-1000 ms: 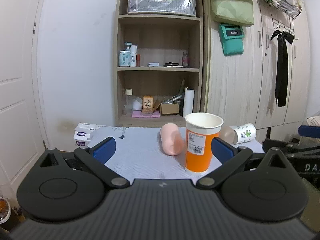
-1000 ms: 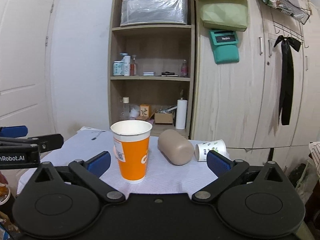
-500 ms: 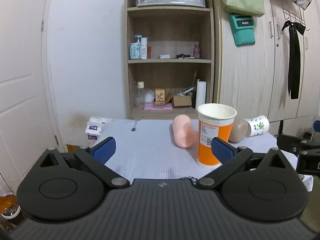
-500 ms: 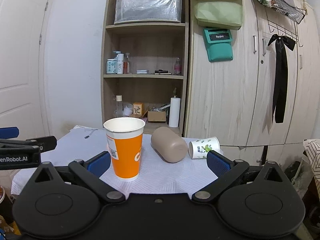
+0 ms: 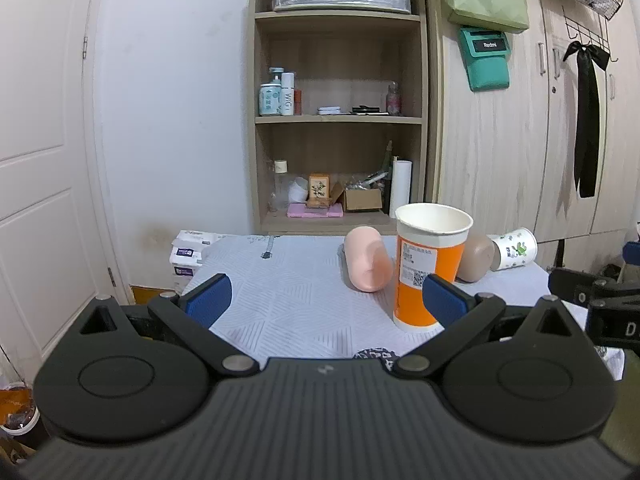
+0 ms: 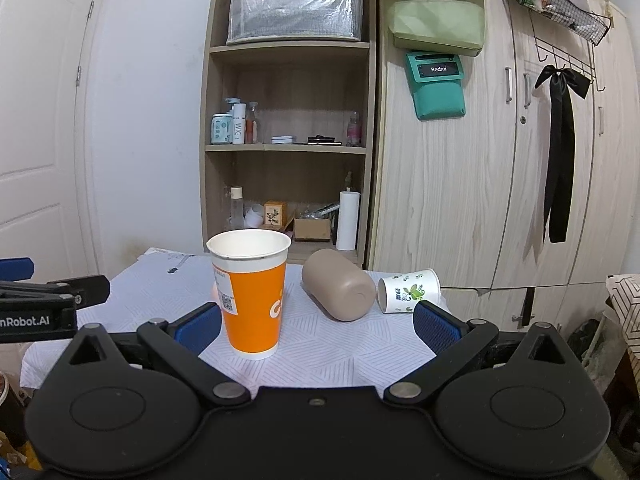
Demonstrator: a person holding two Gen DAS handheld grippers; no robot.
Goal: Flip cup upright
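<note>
A: How does the left gripper [image 5: 325, 299] stand?
B: Level, its blue-padded fingers [image 5: 208, 299] spread wide with nothing between them.
A: And the right gripper [image 6: 317, 323]?
B: Likewise, fingers [image 6: 434, 326] parted wide, nothing gripped. Each gripper shows at the edge of the other's view.

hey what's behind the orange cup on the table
Behind the upright orange cup lie a brown cup and a white leaf-print cup, both on their sides. The left wrist view adds a pink cup. The orange cup hides part of it.
</note>
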